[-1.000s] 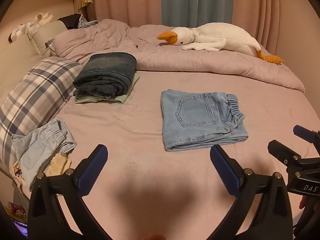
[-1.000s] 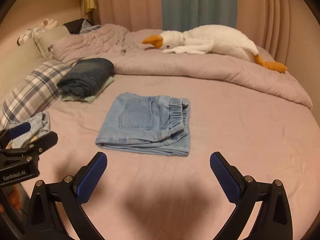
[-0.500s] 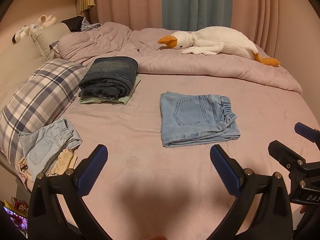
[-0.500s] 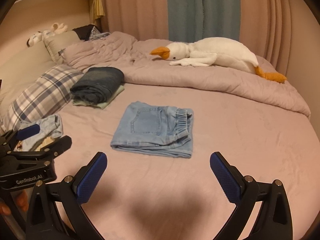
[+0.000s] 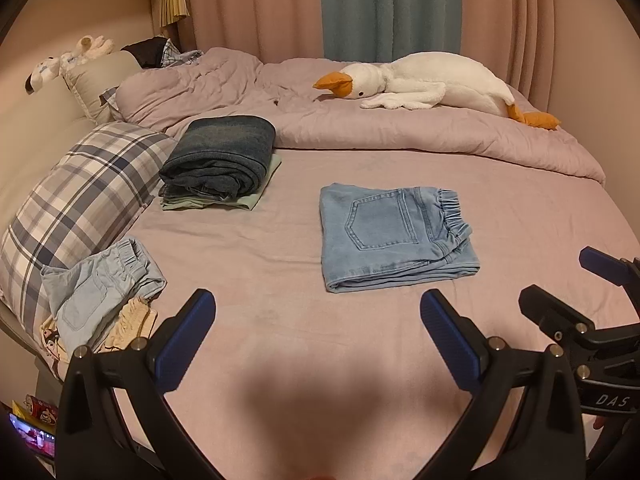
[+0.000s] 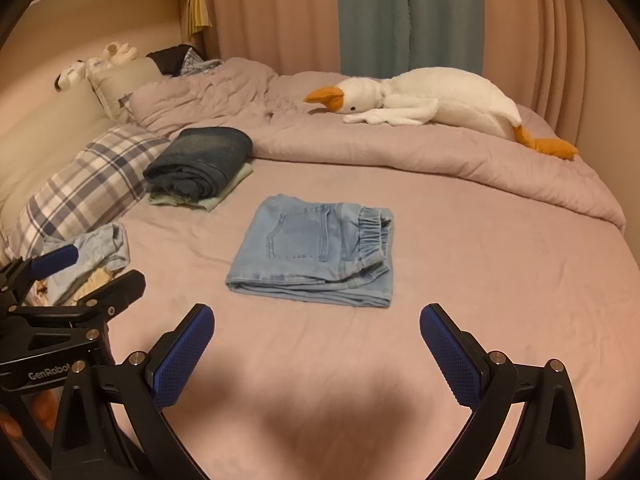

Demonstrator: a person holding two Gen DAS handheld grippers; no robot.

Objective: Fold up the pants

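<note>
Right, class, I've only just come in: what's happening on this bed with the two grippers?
A person is folding pants with a handheld gripper in each hand. The light blue jeans lie folded flat mid-bed, held by nothing. The left gripper and right gripper both hover open and empty near them. A folded dark jeans stack sits by the plaid pillow.

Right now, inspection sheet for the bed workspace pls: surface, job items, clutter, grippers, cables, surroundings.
Surface: bed sheet, pink, mostly flat.
Job's things: light jeans folded, flat mid-bed, pocket up; nothing touches them.
Clutter: dark jeans folded on a green garment; unfolded pile at the left edge; plaid pillow; goose plush on the duvet.
Grippers: left gripper open, empty; right gripper open, empty; both short of the light jeans.
Cables: nothing seen.
Surroundings: curtains behind.
</note>
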